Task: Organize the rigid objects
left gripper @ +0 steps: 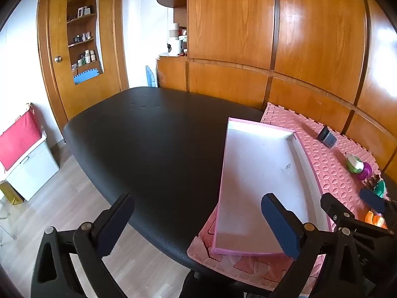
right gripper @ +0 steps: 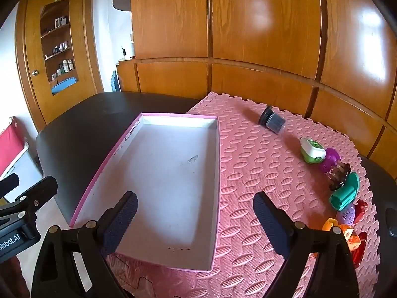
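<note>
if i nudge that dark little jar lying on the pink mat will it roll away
Probably a little. The jar lies on its side and looks round, so a sideways push should roll it. The bumpy foam mat would likely slow it. It looks small and stiff, so probably light.

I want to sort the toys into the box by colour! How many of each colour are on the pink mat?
Dark grey plastic jar: 1
White-and-green round toy: 1
Purple plastic pieces: 2
Brown toothed hair clip: 1
Teal plastic piece: 1
Red plastic pieces: 2
Orange plastic blocks: 2
Total: 10, as far as the crowded pile shows.
</note>
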`<state>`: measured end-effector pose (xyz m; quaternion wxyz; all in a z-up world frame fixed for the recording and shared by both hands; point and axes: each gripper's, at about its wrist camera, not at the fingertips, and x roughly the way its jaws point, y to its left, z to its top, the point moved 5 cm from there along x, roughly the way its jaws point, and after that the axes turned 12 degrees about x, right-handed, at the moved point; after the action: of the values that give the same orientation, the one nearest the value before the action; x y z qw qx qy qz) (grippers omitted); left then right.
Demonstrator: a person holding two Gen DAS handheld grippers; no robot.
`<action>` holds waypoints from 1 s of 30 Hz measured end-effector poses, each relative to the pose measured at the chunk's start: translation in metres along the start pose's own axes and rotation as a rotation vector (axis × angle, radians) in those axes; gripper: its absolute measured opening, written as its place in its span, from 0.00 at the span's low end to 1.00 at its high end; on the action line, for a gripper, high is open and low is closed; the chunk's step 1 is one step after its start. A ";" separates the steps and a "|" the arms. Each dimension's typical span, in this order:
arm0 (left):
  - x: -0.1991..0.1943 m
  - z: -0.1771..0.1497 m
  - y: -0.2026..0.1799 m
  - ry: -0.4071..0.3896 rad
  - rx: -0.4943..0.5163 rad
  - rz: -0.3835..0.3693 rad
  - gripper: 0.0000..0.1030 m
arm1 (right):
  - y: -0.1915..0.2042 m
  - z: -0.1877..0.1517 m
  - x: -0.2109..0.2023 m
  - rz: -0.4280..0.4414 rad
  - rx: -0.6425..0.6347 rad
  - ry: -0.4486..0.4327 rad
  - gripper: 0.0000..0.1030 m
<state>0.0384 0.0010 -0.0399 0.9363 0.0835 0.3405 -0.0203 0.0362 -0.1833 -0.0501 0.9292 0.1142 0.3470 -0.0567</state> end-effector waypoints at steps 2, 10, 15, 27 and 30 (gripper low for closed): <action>0.000 -0.001 0.000 0.000 0.003 -0.002 1.00 | -0.001 0.001 -0.002 0.001 -0.002 -0.004 0.93; -0.002 -0.001 -0.001 0.003 0.012 -0.003 1.00 | 0.000 0.003 -0.009 -0.006 -0.023 -0.028 0.93; -0.002 -0.001 -0.001 0.011 0.013 -0.008 1.00 | 0.001 0.003 -0.010 -0.017 -0.033 -0.032 0.93; 0.004 0.001 -0.002 0.032 0.019 -0.022 1.00 | -0.001 0.007 -0.015 -0.052 -0.067 -0.055 0.93; 0.005 0.002 -0.003 0.030 0.016 -0.032 1.00 | -0.002 0.008 -0.017 -0.059 -0.075 -0.063 0.93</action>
<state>0.0431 -0.0026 -0.0415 0.9300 0.0856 0.3556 -0.0368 0.0285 -0.1869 -0.0336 0.9412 0.0671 0.3225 -0.0746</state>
